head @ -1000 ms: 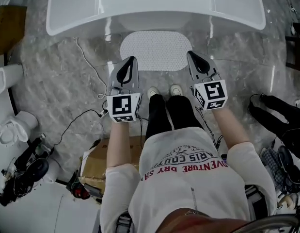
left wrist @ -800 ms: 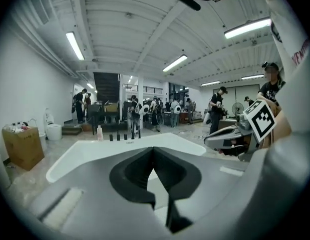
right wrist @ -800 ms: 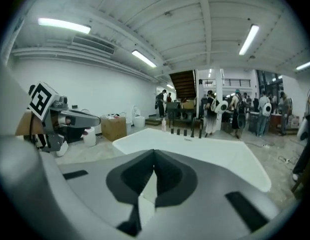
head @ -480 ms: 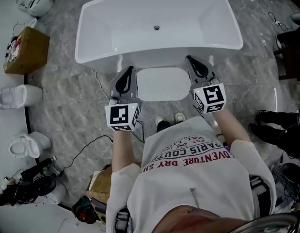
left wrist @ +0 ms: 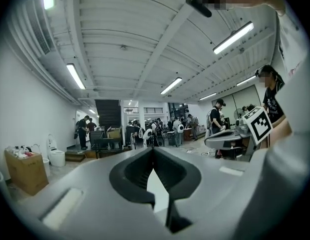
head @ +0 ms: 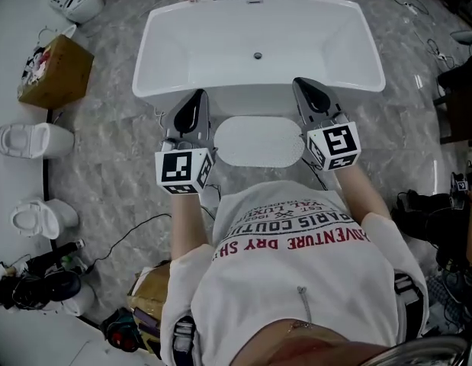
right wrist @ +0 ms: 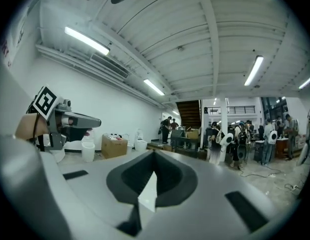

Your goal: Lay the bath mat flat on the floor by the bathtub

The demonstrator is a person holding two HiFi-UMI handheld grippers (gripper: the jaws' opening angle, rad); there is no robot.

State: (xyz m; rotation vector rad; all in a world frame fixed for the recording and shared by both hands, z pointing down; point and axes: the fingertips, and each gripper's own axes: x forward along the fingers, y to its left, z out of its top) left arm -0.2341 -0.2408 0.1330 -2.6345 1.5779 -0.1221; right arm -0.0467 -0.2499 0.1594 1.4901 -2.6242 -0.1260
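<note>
The white bathtub (head: 258, 44) is smooth and empty. A brown box (head: 56, 71) holds some stuff. A second ago I saw only the tub's near edge; now I see all of it. The rounded white bath mat (head: 258, 140) has stayed flat on the grey stone floor (head: 113, 166), just beside the tub. The fingers of my left gripper (head: 197, 99) and right gripper (head: 300, 86) are shut tight, holding nothing.

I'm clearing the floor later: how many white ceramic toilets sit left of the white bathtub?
3: one white ceramic toilet in the top left corner, one below the brown cardboard box, one lower still by the left edge. Others may be hidden.
</note>
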